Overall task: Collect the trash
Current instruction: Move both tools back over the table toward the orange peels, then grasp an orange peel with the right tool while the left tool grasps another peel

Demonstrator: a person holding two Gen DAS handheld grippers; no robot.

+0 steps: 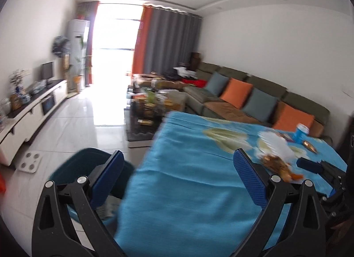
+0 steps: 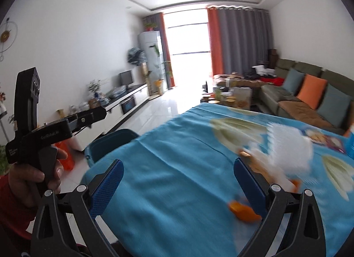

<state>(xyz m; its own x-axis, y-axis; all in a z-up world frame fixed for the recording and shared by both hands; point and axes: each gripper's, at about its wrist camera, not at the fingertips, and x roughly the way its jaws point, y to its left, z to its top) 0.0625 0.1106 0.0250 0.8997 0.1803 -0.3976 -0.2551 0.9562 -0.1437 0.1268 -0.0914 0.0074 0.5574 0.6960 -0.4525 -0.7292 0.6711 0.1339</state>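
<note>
- Blue cloth [image 2: 181, 168] covers your bench, and the trash sits on its right side: a blurry white wrapper [image 2: 289, 146] with orange peel bits [image 2: 242, 209] beside it.
- Your left tool [image 1: 179, 175] hangs over the bench's near-left corner, fingers spread wide, nothing between them.
- Your right tool [image 2: 178, 179] is spread too, also empty, with the peel just beside its right finger [image 2: 250, 181].
- Teal bin [image 1: 88, 161] stands on the floor just left of the bench.
</note>
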